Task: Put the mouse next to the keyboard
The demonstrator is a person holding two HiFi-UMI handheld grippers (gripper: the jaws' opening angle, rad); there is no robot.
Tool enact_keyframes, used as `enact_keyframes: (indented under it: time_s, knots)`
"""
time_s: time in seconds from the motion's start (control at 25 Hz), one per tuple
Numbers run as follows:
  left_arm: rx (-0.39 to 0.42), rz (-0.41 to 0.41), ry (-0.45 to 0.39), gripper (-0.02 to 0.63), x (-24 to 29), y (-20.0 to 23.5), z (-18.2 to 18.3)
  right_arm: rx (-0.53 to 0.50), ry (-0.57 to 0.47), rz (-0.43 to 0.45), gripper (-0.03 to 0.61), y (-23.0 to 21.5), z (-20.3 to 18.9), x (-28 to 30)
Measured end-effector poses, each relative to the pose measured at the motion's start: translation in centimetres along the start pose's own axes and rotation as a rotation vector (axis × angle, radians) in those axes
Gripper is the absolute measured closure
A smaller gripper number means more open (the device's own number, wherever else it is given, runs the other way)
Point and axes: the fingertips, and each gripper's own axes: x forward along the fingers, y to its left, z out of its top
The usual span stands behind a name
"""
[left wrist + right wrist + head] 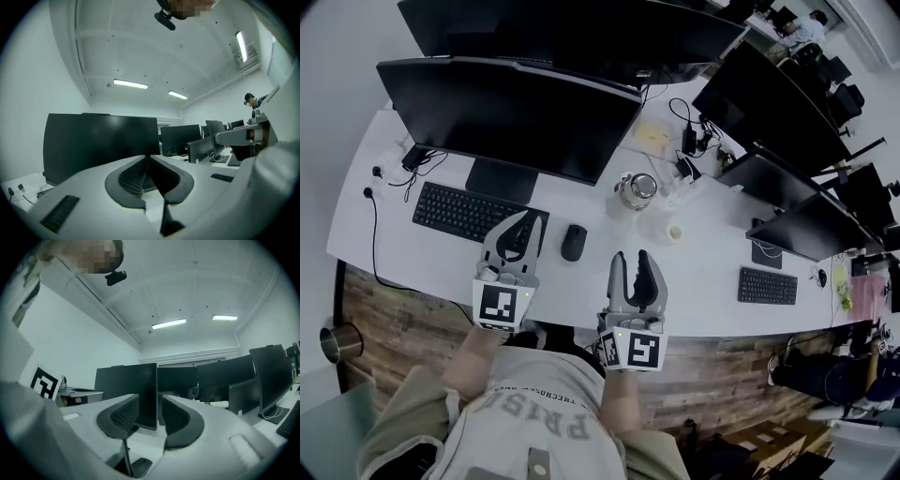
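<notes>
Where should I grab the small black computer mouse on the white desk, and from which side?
Take the small black computer mouse across its long flanks, at mid-length, coming down from above. It lies flat on the white desk, long axis pointing away from you, so its narrow width is probably easiest to span.

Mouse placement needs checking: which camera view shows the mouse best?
The head view: the mouse lies in full sight on the desk, just right of the keyboard. Both gripper views look level at monitors; no mouse can be made out.
</notes>
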Motion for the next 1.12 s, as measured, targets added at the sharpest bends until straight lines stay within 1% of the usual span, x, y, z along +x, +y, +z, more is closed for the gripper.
enact_keyframes:
  time_s: [0.08,0.12,0.16,0.2,0.32,0.48,0.56,0.64,0.72,0.8,1.12]
  knots:
    - [-0.01,-0.007,-0.036,0.591,-0.4,0.1,0.9,-0.01,-0.003,0.002,0.425,0.5,0.4,0.0]
    - [-0.016,-0.011,-0.044,0.598,-0.6,0.2,1.2,-0.015,-0.01,-0.007,0.507,0.7,0.7,0.0]
    - [-0.022,-0.015,-0.049,0.601,-0.7,0.2,1.4,-0.026,-0.015,-0.015,0.557,0.8,0.9,0.0]
    - [-0.027,-0.021,-0.054,0.601,-0.9,0.2,1.5,-0.043,-0.013,-0.014,0.575,0.9,1.0,0.0]
    - [-0.035,-0.031,-0.081,0.601,-1.3,0.4,2.3,-0.083,-0.002,0.006,0.577,1.5,0.9,0.0]
    - [-0.039,-0.042,-0.107,0.603,-1.6,0.3,3.3,-0.092,-0.02,0.015,0.577,1.8,1.8,0.0]
    - [-0.043,-0.048,-0.119,0.603,-1.7,0.2,3.8,-0.103,-0.028,0.043,0.577,2.4,2.3,0.1]
    - [-0.041,-0.058,-0.13,0.603,-1.8,0.1,4.3,-0.136,-0.025,0.062,0.576,2.8,2.6,0.2]
    - [-0.035,-0.068,-0.135,0.603,-1.8,-0.2,4.4,-0.179,-0.007,0.035,0.577,2.7,2.5,0.2]
    - [-0.028,-0.076,-0.136,0.603,-1.9,-0.3,4.3,-0.197,0.001,0.011,0.578,2.5,2.4,0.2]
    - [-0.01,-0.087,-0.135,0.603,-1.6,-0.6,4.5,-0.193,-0.025,0.021,0.578,2.5,3.4,0.4]
